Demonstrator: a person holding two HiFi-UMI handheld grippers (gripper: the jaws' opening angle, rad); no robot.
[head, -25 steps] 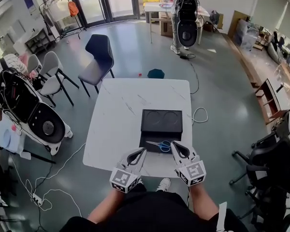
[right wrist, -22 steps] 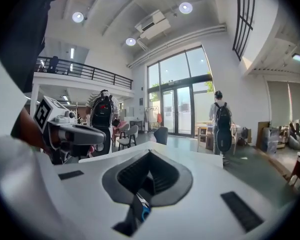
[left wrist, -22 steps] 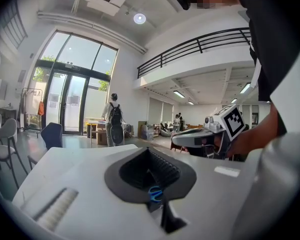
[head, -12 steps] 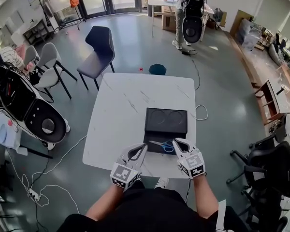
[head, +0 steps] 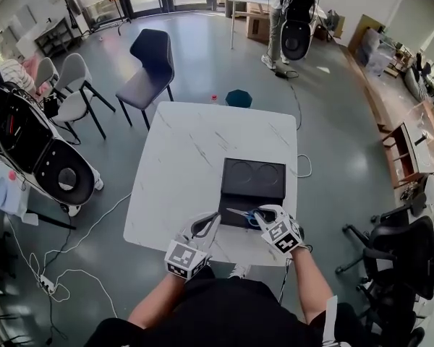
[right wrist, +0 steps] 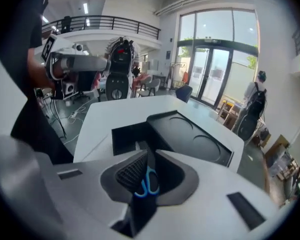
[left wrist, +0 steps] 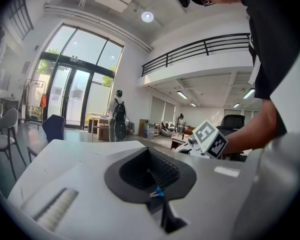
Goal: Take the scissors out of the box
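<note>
A black box stands open near the front edge of the white table, its lid lying just behind it. Blue-handled scissors lie in the box, blades pointing left. My right gripper hovers over the scissors' handles with its jaws shut. In the right gripper view the blue handles show through the gap below the closed tips. I cannot see contact with them. My left gripper is shut and empty at the box's left side, tips together.
Chairs stand beyond the table's far left corner. A black-and-white machine and floor cables are on the left, office chairs on the right. A person with a backpack stands far back.
My right gripper has moved in over the scissors' handles. The left gripper has stayed beside the box. The head view has shifted slightly forward.
</note>
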